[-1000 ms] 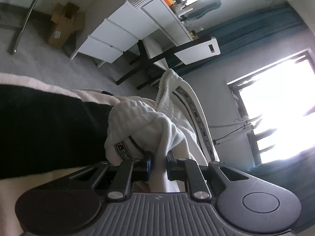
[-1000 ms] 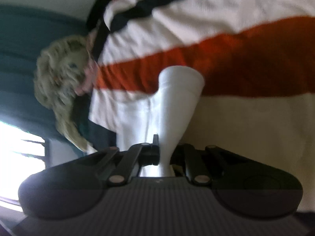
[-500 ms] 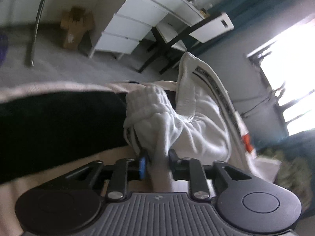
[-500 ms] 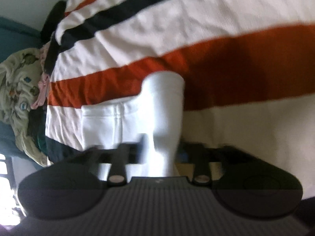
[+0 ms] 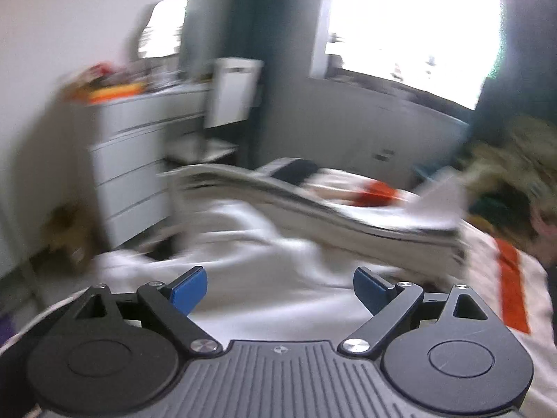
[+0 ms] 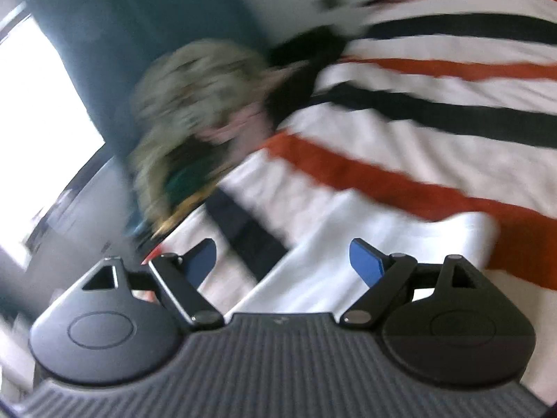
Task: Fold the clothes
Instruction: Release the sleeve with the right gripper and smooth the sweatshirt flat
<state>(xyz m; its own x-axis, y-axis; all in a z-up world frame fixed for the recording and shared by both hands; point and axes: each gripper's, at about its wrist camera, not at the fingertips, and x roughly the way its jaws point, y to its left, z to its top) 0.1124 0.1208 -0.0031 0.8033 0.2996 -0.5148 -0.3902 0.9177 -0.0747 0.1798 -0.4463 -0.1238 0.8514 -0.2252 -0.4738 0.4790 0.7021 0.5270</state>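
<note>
Left wrist view: the left gripper (image 5: 280, 287) hovers with its blue-padded fingers (image 5: 189, 287) spread wide, nothing between them.
Garment: the white garment (image 5: 264, 261) lies rumpled on the bed just ahead of the left gripper, a dark-striped edge (image 5: 348, 219) running across its far side; motion blur hides finer detail.
Bed: the striped blanket (image 5: 510, 292) shows orange bands at its right side.
Room: a white chest of drawers (image 5: 132, 170) stands beyond the bed's left edge, a bright window (image 5: 410, 24) on the far wall.
Right wrist view: the right gripper (image 6: 282, 261) also has its fingers (image 6: 365, 261) parted and empty.
Garment, right side: a white fold (image 6: 365, 254) rests on the blanket directly ahead of the right gripper.
Blanket: orange and black stripes (image 6: 400, 174) cross the white cover.
Far corner: a mottled pile of clothes (image 6: 195, 104) sits at the bed's edge beside a teal curtain (image 6: 146, 35).
</note>
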